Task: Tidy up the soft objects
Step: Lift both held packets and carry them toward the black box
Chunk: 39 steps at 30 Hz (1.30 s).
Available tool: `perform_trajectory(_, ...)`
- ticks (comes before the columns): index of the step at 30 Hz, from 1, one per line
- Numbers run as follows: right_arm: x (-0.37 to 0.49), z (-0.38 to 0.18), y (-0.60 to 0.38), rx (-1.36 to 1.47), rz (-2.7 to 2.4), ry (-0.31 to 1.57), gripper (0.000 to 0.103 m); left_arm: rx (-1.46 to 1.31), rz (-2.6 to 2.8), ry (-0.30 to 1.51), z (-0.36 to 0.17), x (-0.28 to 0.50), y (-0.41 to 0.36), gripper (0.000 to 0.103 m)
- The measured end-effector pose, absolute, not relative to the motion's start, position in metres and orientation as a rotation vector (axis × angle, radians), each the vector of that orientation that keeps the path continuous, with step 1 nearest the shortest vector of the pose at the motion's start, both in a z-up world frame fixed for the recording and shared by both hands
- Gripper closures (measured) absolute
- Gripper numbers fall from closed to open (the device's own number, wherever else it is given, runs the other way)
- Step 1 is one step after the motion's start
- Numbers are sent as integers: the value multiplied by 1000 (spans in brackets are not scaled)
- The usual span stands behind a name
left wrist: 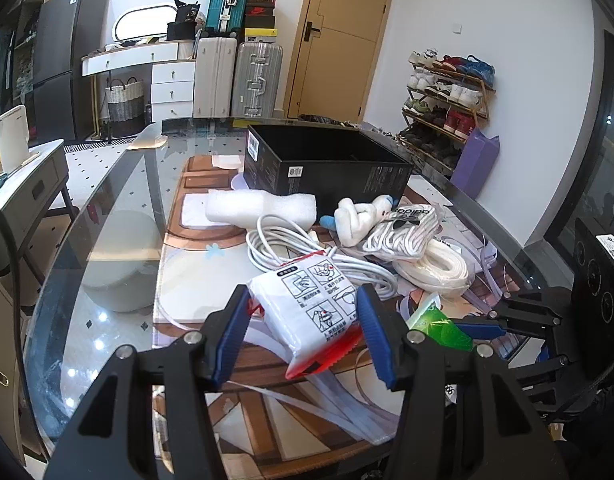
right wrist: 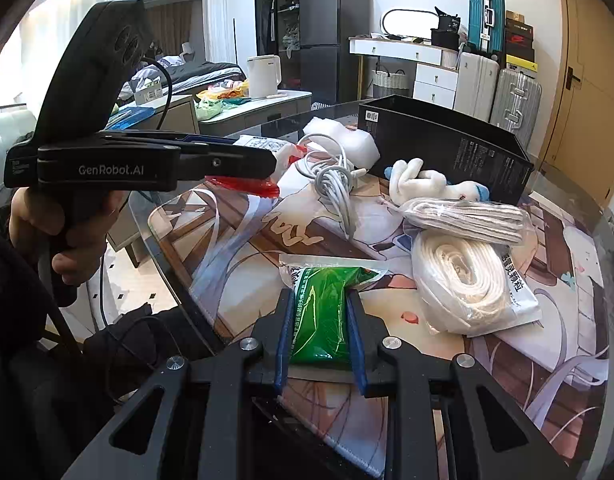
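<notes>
My left gripper is shut on a white and red soft packet and holds it above the table mat. It shows from the side in the right wrist view. My right gripper is shut on a green soft pouch at the mat's near edge; the pouch also shows in the left wrist view. An open black box stands at the back of the mat. In front of it lie a white foam roll, a white plush toy, a coiled white cable, bagged white laces and a bagged white strap coil.
The glass table's edge curves along the left. A grey side cabinet with a white kettle stands left of it. Suitcases, a door and a shoe rack line the far wall.
</notes>
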State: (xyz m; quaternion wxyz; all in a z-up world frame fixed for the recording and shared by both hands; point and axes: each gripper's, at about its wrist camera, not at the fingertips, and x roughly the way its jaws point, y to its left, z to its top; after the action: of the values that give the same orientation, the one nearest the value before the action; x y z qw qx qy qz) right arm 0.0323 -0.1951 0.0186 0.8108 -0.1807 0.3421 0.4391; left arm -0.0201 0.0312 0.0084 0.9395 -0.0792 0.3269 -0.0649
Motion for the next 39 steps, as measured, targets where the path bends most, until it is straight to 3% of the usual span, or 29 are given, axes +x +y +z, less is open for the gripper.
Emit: perform_trajectory(39,106,117,-231,-110,755,530,79,-109,-103,566,60,42,30,49)
